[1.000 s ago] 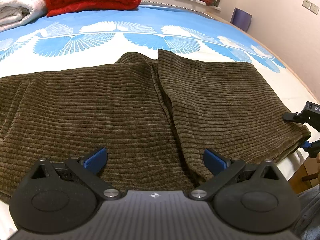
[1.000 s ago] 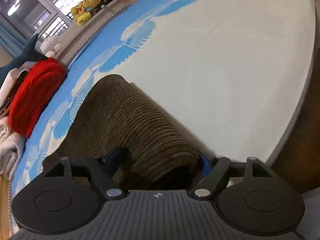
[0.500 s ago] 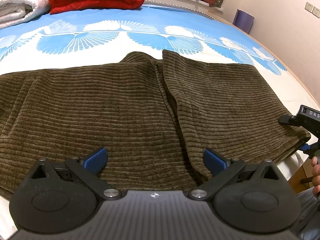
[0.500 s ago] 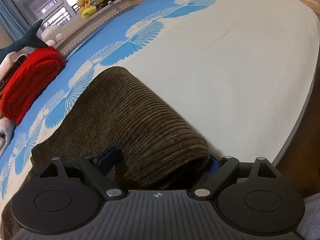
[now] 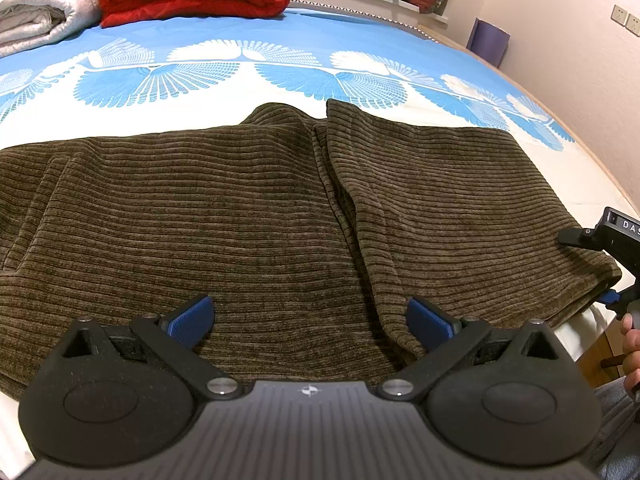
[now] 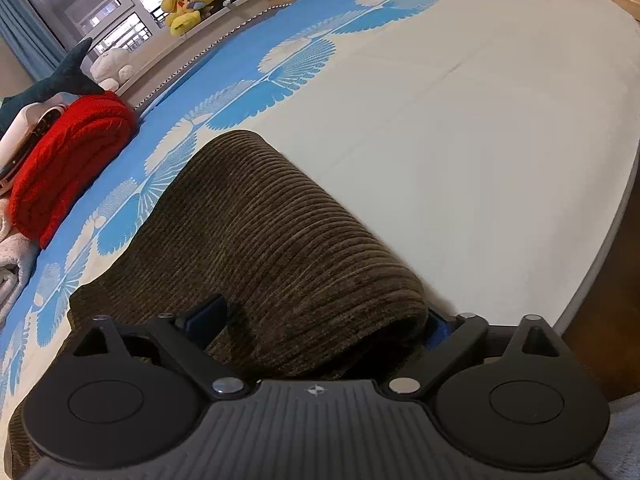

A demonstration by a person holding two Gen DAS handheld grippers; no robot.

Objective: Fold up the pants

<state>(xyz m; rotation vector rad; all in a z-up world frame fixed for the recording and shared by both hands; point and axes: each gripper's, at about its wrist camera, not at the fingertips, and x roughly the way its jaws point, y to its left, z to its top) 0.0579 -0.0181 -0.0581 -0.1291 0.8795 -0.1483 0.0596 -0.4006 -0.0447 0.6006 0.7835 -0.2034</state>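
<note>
Brown corduroy pants [image 5: 248,216] lie flat on a blue-and-white bed [image 5: 224,44], long axis running across it, 1 end overlapped onto the other near the middle. A fold looks just laid and released. The right gripper [image 6: 320,322], jaws just opening and now spread, straddles the rounded right-hand edge without pinching. The left gripper [image 5: 308,322], also spread wide, hovers above the near edge. Next, likely: fresh grips for another fold.

Brown corduroy pants [image 5: 248,216] spread flat on bed [image 5: 240,76]; left gripper [image 5: 308,320] jaws apart above.
</note>
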